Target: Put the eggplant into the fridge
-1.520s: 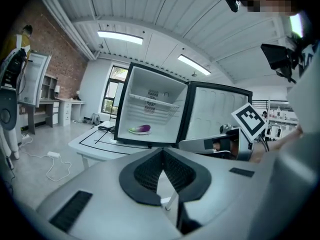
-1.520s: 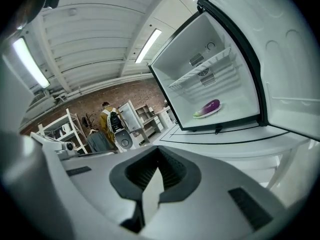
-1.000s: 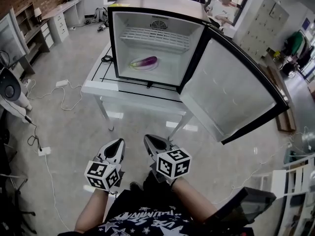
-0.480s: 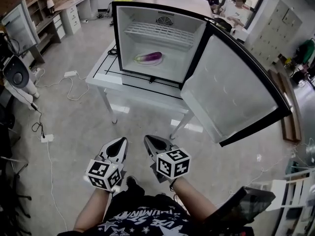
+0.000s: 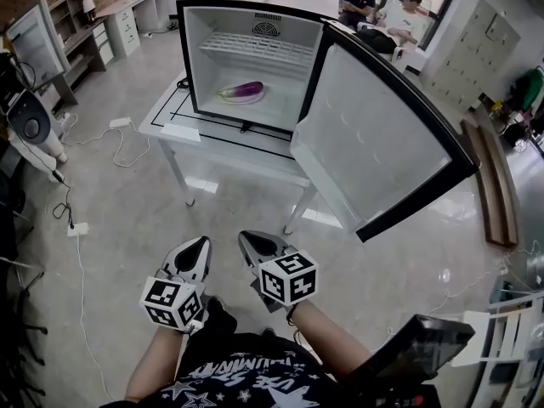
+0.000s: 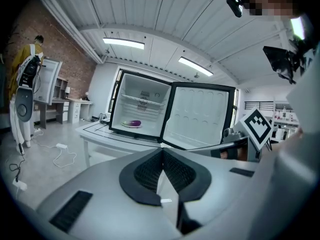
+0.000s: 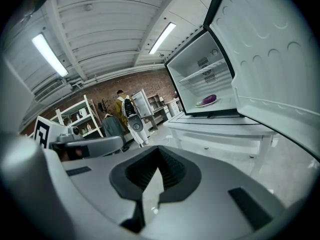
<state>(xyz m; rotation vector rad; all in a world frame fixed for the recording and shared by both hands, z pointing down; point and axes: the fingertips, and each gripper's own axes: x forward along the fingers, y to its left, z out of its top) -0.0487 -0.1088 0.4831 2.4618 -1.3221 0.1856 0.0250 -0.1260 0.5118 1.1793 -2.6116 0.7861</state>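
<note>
The long, glossy purple eggplant [image 5: 241, 91] already lies inside the small black-framed, white-lined fridge [image 5: 198, 62]. It rests on what looks like a pale plate on the fridge floor, below the white wire shelf [image 5: 255, 49], about midway between the side walls and back from the front edge. The fridge stands on a white, black-lined counter [image 5: 167, 116], set back from the counter's near edge and leaving a bare strip towards the counter's left edge.

The left tool [image 5: 201, 245] and the right tool [image 5: 248, 238] are low in front of the person, side by side and well apart from the counter. In each tool's own view the dark ribbed pads meet with nothing between them, so both tools are closed and empty.

Judging from this, the placing itself is done: the eggplant is where the task wants it and neither tool carries anything. The wide white fridge door [image 5: 374, 155] hangs fully open past the counter's right corner. Closing it would be the only thing left, and the task sentence does not ask for that.
</note>
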